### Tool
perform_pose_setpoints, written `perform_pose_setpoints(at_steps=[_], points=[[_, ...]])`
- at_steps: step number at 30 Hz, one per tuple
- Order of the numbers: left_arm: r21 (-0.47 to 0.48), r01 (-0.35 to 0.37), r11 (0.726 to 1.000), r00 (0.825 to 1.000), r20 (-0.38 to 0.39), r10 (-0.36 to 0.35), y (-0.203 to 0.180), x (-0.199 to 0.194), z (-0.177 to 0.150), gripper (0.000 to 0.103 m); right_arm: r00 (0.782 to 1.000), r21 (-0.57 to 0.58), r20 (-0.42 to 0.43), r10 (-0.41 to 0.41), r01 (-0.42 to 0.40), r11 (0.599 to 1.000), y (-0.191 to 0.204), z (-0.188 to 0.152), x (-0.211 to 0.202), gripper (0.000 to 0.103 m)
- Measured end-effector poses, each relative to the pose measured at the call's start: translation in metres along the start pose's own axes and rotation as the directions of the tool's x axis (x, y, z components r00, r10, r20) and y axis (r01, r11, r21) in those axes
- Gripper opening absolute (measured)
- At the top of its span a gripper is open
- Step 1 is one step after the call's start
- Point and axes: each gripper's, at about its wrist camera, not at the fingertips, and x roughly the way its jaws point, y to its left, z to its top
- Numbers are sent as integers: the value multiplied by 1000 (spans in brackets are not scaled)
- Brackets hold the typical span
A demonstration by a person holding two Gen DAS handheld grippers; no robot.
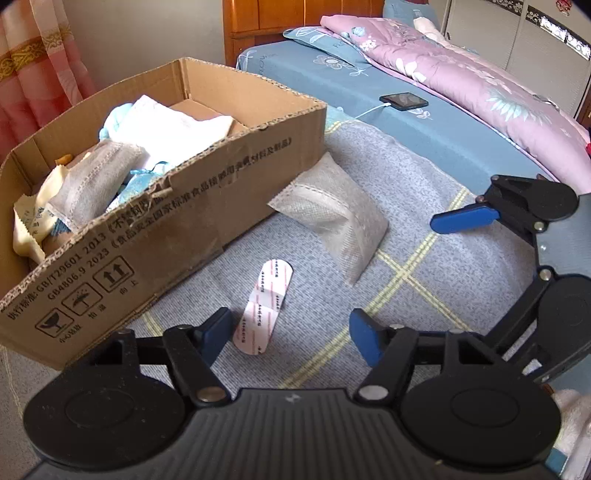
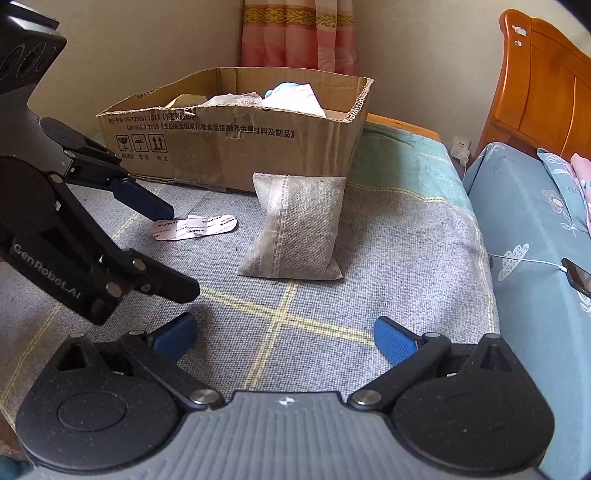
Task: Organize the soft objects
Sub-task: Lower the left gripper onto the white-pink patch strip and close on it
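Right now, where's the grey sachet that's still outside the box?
The grey sachet lies on the grey checked blanket, leaning against the cardboard box front wall, right of the white strip.

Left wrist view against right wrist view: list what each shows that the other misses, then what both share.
Only the left wrist view: the pink quilt, and down into the box, where a second gray pouch lies among cloths.

Only the right wrist view: a wall socket, and the left claw seen from the side, one finger over the strip.

Both: box, gray pouch leaning on it, strip, phone, curtain, headboard, both claws open.
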Motion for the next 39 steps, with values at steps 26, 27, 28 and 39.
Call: perform_pose_setpoints(at_steps=[26, 27, 28, 39], points=[[-82, -58, 995, 998, -3, 58, 12, -16, -12, 20, 1000, -5, -3, 4, -4, 1000, 5, -1, -1, 103], [-68, -59, 996, 998, -5, 59, 11, -15, -12, 20, 1000, -4, -3, 4, -4, 1000, 5, -1, -1, 103], [-55, -59, 997, 998, -6, 58, 11, -14, -11, 20, 1000, -3, -3, 3, -3, 1000, 5, -1, -1, 103], [-33, -81, 996, 997, 6, 81, 2, -13, -11, 18, 1000, 8, 2, 11, -11, 1000, 2, 2, 0, 103]])
